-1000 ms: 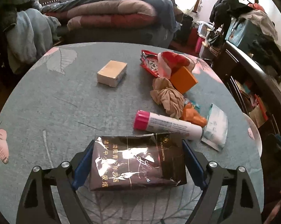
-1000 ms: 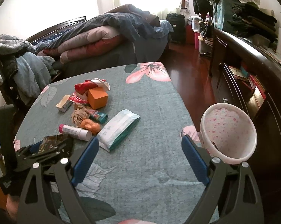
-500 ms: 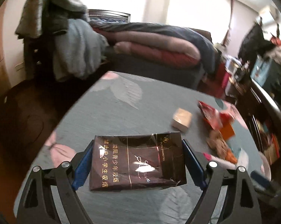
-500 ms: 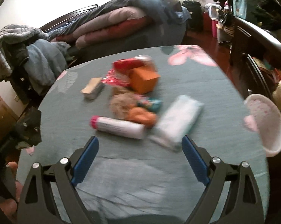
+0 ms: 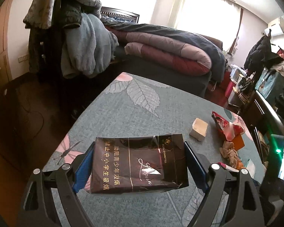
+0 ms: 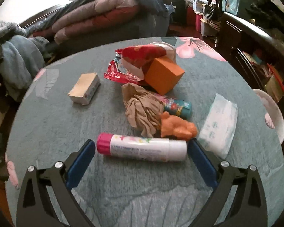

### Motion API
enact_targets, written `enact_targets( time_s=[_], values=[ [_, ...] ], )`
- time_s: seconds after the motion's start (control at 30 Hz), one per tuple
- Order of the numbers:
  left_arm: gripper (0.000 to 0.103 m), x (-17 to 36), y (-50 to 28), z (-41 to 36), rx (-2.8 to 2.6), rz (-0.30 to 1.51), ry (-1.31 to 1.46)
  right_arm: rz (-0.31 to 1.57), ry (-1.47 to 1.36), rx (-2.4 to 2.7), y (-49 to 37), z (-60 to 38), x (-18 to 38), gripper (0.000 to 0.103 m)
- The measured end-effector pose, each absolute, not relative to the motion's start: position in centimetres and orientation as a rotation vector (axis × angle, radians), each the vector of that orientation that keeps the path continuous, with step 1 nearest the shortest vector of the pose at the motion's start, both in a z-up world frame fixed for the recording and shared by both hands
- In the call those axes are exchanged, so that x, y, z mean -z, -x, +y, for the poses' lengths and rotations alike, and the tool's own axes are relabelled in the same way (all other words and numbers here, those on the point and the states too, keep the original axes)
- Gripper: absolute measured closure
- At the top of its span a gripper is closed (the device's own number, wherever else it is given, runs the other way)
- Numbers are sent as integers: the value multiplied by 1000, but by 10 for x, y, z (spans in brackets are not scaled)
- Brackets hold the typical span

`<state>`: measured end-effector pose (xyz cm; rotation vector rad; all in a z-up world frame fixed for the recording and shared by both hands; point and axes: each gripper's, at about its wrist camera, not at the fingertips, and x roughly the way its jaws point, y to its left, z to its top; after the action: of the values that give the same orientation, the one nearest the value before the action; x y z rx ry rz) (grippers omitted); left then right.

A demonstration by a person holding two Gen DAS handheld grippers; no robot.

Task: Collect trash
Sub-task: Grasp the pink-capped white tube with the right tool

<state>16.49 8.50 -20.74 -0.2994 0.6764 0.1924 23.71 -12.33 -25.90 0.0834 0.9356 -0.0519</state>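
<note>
Black cig pack (image 5: 139, 163) w/ gold print clamped btwn blue pads of left tongs (image 5: 139, 165), held up off the surface (image 5: 142, 113), lying flat across the gap. Below/behind it: grey-green cloth w/ leaf + pink flower print. Right tongs (image 6: 142, 147) spread wide, nothing gripped, low over the surface; white tube (image 6: 142, 149) w/ pink cap lies crosswise btwn the two pads, left pad just beside the cap, right pad at or near the tube's other end, contact unclear. Behind tube: orange toy (image 6: 177, 127) touching crumpled beige stocking (image 6: 143, 111); teal stick (image 6: 176, 106) partly under the stocking. Orange box (image 6: 163, 77) tilted, leaning on red wrapper (image 6: 140, 60). Tan box (image 6: 84, 88) off alone to the left, apart from the pile. White tissue pack (image 6: 220, 124) right of the toy, near surface edge. Pink-dotted bowl (image 6: 272, 111) at far right rim, partly cut off. Bed w/ folded quilts behind.
</note>
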Motion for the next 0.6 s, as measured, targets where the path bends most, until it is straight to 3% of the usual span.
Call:
enact_targets(
  time_s=[0.13,0.23,0.6],
  values=[
    [15,210,-167,87,-187,684,297,932,-50,70,-239,-118,259,6],
    [15,213,-169,90,-180,698,307,934,-37,72,-239,-115,260,15],
    [15,199,-162,75,-152,688,282,896,-48,-22,-212,-122,241,15]
  ],
)
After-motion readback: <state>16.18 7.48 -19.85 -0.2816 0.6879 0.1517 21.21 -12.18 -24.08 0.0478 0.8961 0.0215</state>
